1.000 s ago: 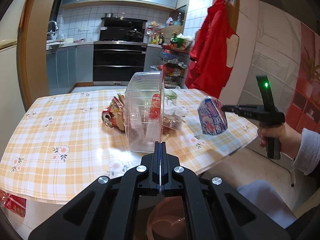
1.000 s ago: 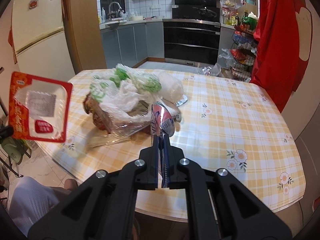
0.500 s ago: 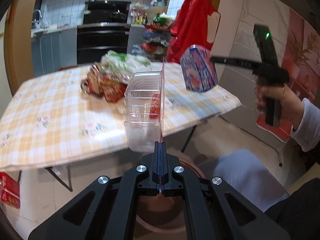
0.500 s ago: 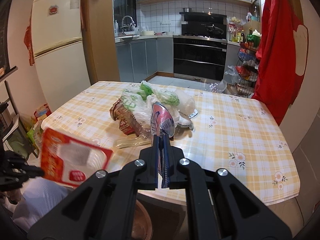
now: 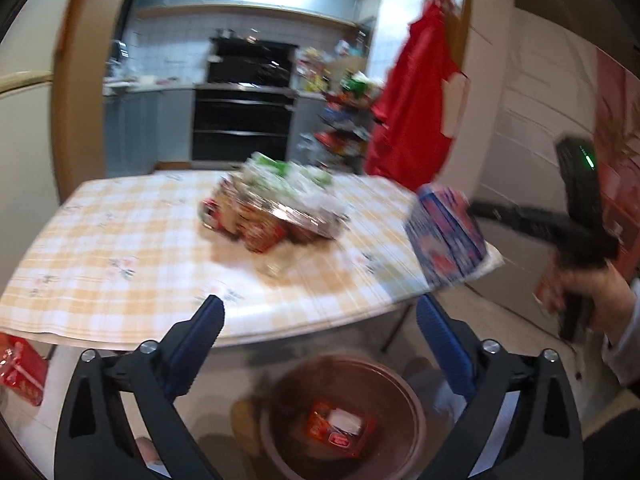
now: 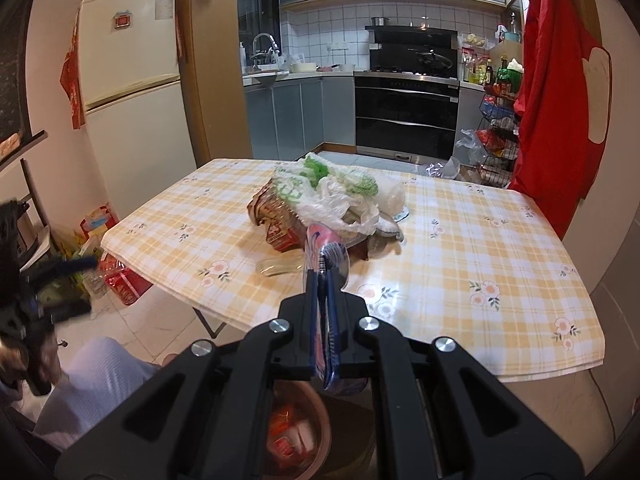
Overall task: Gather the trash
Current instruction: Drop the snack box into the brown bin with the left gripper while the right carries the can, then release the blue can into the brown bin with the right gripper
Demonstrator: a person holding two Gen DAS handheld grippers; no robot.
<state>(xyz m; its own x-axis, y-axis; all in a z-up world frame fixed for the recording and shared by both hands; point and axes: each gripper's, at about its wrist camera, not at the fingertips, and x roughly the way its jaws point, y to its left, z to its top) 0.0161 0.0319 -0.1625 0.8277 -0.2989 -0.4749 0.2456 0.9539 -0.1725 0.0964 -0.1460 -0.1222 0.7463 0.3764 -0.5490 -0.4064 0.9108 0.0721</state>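
My left gripper (image 5: 319, 308) hangs over a brown bin (image 5: 412, 400) on the floor; its jaws are opening and nothing is between them. A clear container with a red label (image 5: 340, 428) lies inside the bin. My right gripper (image 6: 320, 276) is shut on a blue and pink wrapper (image 6: 326, 248), held off the table's near edge above the bin (image 6: 322, 420). The left wrist view shows that wrapper (image 5: 448, 236) at the right. A heap of bags and packets (image 6: 324, 204) sits mid-table. My left gripper (image 6: 76, 286) appears blurred at the far left of the right wrist view.
The checked tablecloth table (image 6: 480, 260) stands ahead of both grippers. A red bag (image 5: 20, 368) lies on the floor at the table's left corner. A fridge (image 6: 132, 100) stands left, a red apron (image 6: 560, 100) hangs right. The person's knee (image 6: 92, 384) is beside the bin.
The left jaws went from shut to wide open, and the clear container they held now lies in the bin. The right gripper kept its wrapper and drew back from the table.
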